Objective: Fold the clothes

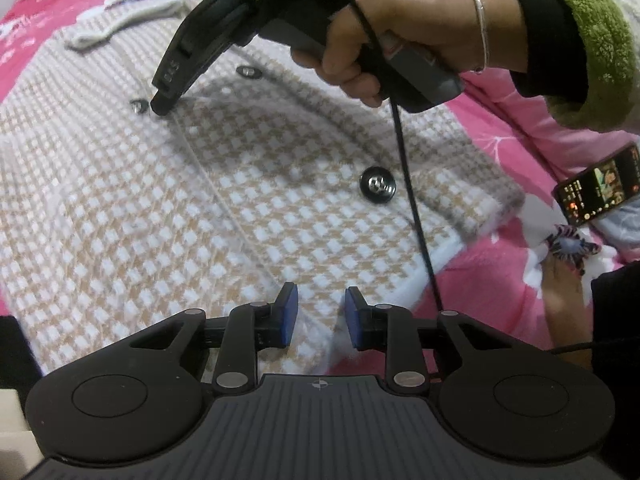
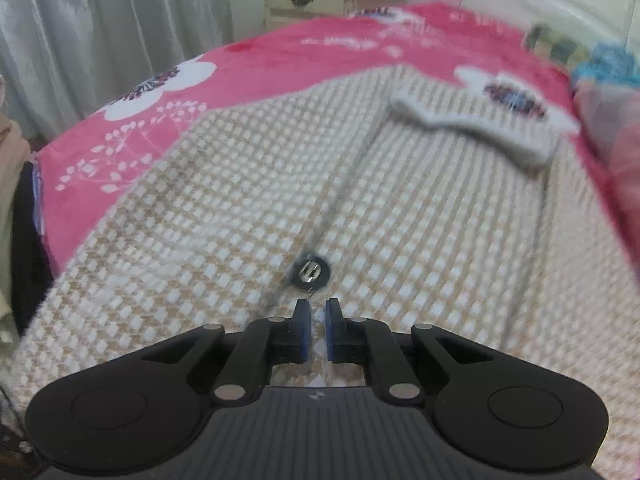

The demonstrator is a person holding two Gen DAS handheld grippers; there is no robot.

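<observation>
Left wrist view
- My left gripper (image 1: 318, 312): low centre of the frame, blue pads part-way apart over the cardigan's hem; fabric lies between them, but I see neither pad pressing on it.
- Cardigan (image 1: 168, 200): beige-and-white checked knit, spread flat across most of the frame on the pink floral bedspread (image 1: 500, 148).
- Large button (image 1: 377, 186): right of centre, on the front panel.
- My right gripper (image 1: 160, 109): upper middle, held by a hand (image 1: 400, 32) in a green fleecy cuff, tip down on the knit just beside a small button (image 1: 139, 106).
- Phone (image 1: 596, 184): right edge, screen lit, lying on the bedspread.

Right wrist view
- Right gripper (image 2: 318, 312): low centre, pads nearly together, a thin ridge of the cardigan's front edge pinched between them.
- Cardigan (image 2: 420, 220): fills the middle; white collar (image 2: 472, 130) upper right.
- Button (image 2: 310, 272): just above the fingertips.
- Dresser (image 2: 332, 0): top centre, beyond the bed.
</observation>
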